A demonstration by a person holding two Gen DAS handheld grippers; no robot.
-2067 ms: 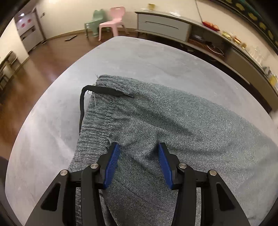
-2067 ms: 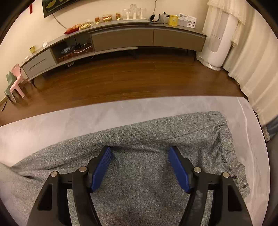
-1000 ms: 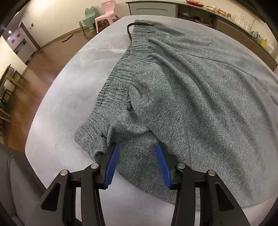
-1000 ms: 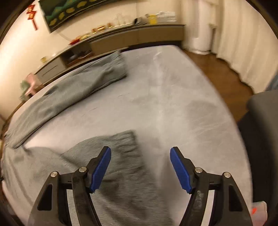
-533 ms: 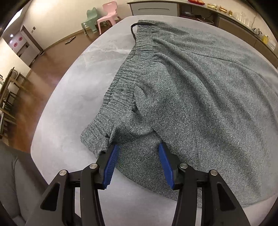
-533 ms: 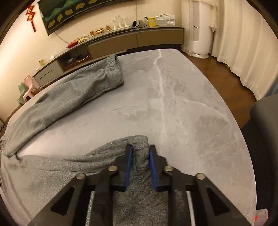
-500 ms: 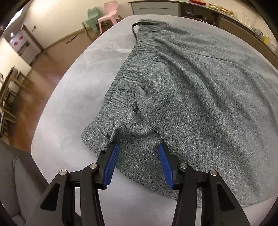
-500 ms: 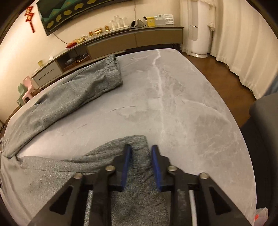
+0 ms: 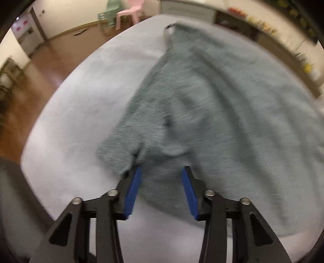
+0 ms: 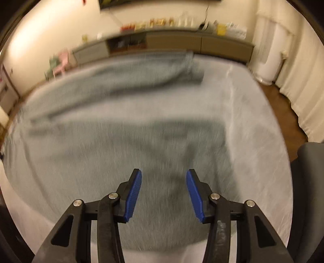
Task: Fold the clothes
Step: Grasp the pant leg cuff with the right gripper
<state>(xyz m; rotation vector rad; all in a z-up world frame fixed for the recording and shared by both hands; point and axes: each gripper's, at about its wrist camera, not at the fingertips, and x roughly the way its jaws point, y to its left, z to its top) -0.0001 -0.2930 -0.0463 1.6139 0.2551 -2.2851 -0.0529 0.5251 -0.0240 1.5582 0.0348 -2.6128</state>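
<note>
Trousers (image 9: 212, 113), one grey pair, lie spread over one pale grey table (image 9: 77, 105), both legs reaching to the far right. Two grippers hang above them. The left gripper (image 9: 161, 189) has closed slightly, its jaws apart around a bunched near edge by the waistband; whether the pads press it, I cannot tell. The right gripper (image 10: 163, 195) has just opened, released, over the near leg. Two small chairs (image 9: 123, 13) and a long sideboard (image 10: 194, 43) stand beyond.
</note>
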